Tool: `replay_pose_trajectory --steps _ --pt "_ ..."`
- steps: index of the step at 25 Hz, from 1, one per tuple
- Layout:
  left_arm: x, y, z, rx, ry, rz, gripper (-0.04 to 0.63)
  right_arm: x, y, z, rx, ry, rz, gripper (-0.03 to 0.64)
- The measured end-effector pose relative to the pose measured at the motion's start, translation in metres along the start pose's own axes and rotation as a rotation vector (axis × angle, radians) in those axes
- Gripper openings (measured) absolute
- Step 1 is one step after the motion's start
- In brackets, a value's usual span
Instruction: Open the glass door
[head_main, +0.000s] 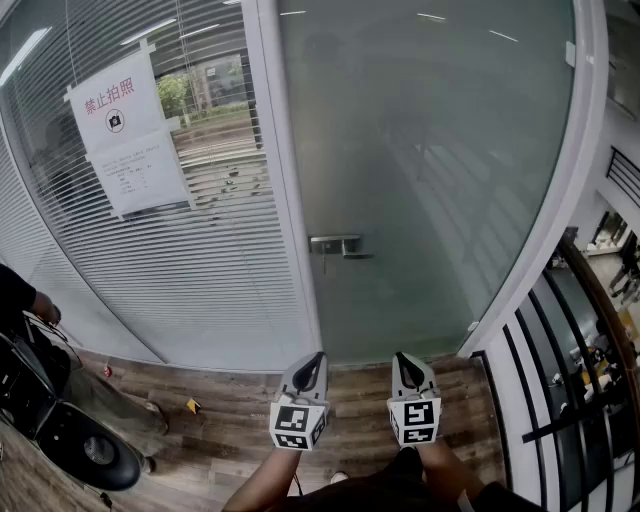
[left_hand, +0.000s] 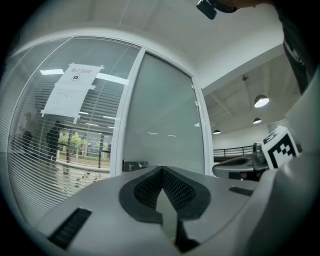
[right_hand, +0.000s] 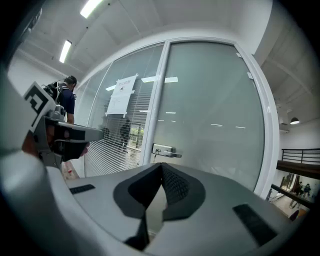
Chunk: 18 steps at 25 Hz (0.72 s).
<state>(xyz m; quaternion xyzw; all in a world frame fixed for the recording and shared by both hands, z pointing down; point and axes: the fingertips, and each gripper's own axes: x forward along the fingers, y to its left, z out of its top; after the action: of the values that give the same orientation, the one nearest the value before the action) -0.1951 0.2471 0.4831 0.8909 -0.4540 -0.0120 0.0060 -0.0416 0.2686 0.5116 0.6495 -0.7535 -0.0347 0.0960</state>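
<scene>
Nearest, the left gripper (head_main: 318, 356) and the right gripper (head_main: 400, 357) are side by side above the wooden floor (head_main: 230, 405). Both have their jaws together, with nothing between them. I judge the task is only at its approach. The glass door (head_main: 430, 150) stands closed ahead, well apart from both grippers. Next, one gripper must reach the handle (head_main: 338, 244) at the door's left edge. Nothing blocks the way; a black railing (head_main: 545, 395) stands to the right and a paper notice (head_main: 130, 130) hangs to the left.
</scene>
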Motion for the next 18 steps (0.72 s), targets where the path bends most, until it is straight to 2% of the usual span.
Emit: replay_pose_trajectory --steps 4,10,13,18 --pt "0.011 0.017 -0.006 0.009 0.016 0.023 0.002 0.014 0.004 0.005 0.004 -0.005 -0.021 0.015" --pt "0.044 0.026 -0.004 -0.01 0.008 0.022 0.002 0.044 0.012 0.013 0.016 -0.018 0.019 0.015" --pt "0.06 0.032 -0.008 -0.035 0.018 0.027 0.002 0.061 0.007 0.012 0.017 -0.011 0.03 0.015" --pt "0.1 0.051 -0.014 -0.032 0.038 0.054 0.002 0.098 -0.007 0.018 0.034 -0.02 0.048 0.015"
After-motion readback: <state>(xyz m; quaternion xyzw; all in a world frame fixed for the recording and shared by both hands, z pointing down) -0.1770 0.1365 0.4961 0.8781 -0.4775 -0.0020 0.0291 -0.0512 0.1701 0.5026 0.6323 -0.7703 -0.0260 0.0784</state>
